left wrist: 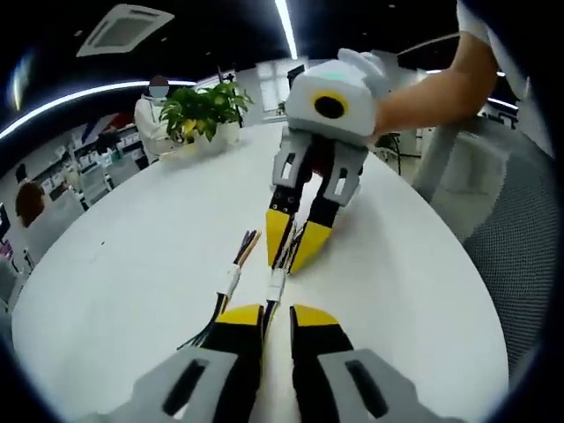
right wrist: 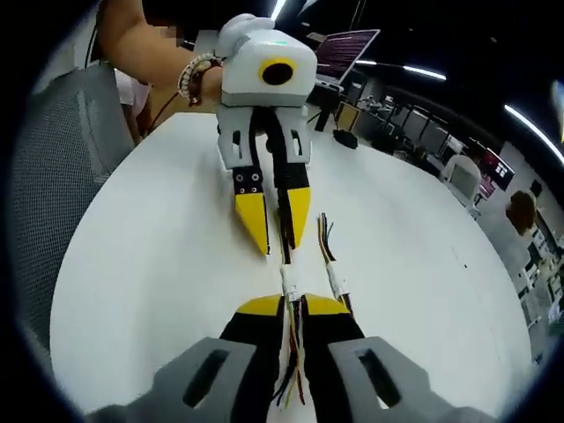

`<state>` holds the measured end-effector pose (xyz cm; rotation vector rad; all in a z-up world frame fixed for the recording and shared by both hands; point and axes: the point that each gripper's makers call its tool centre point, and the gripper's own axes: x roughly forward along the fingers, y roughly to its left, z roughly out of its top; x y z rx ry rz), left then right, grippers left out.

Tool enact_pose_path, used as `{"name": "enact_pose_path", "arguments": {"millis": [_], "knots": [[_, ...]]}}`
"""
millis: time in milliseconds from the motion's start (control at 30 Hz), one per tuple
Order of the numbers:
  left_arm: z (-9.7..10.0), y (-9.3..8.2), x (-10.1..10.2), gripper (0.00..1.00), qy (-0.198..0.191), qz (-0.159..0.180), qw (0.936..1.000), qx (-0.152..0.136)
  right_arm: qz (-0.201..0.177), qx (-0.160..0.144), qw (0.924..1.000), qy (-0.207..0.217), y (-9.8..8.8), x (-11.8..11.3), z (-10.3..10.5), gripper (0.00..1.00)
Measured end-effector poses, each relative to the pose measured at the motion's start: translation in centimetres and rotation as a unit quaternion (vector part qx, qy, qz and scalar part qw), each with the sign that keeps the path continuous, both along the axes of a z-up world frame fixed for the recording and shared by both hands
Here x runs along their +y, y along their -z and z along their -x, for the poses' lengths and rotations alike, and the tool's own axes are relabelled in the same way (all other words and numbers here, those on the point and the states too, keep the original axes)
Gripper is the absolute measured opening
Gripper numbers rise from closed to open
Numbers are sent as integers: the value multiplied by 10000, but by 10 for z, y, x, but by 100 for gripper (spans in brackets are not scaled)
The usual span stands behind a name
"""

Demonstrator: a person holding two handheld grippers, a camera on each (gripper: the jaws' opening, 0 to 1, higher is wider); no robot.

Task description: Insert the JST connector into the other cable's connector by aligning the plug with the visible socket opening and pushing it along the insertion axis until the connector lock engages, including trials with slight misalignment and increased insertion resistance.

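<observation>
On the white table my two grippers face each other tip to tip. My left gripper is shut on a bundle of coloured wires whose white JST connector sticks out just past its yellow tips. My right gripper comes in from above, shut on the other cable. In the right gripper view my right gripper pinches its wires just behind a white connector, and my left gripper points down at it. I cannot tell whether the two connectors are joined. A loose cable lies alongside.
A potted plant stands at the table's far edge, with people seated beyond it. A grey mesh chair stands beside the table. A laptop sits at the far end. A person's arm holds each gripper.
</observation>
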<state>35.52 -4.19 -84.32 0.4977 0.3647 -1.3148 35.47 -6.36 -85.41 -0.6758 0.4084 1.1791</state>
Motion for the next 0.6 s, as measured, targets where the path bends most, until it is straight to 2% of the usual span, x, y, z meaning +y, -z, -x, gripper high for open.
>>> {"name": "enact_pose_path", "arguments": {"millis": [67, 100, 233, 333, 367, 400, 500, 600], "knots": [[0, 0, 1, 7, -35, 19, 10000, 41, -18, 7, 10000, 64, 0, 0, -1, 21], [1, 0, 1, 7, -52, 44, 10000, 68, -25, -19, 9999, 109, -1, 0, -3, 23], [3, -6, 2, 9, -119, 232, 9994, 222, -159, 3, 9998, 146, -11, 0, -3, 14], [1, -23, 0, 13, -396, 729, 9955, 461, -301, -88, 9991, 299, -23, -1, -8, 18], [2, -32, -3, 15, -420, 995, 9928, 516, -371, -90, 9986, 376, -28, -2, -9, 18], [3, -37, -4, 16, -432, 1104, 9915, 531, -432, -80, 9981, 430, -32, -2, -9, 18], [2, -47, -6, 22, -481, 1202, 9906, 445, -795, -26, 9943, 711, -52, -1, -13, 21], [0, -56, -7, 29, -592, 1188, 9905, 372, -1587, -35, 9827, 958, -92, 3, -17, 23]]}}
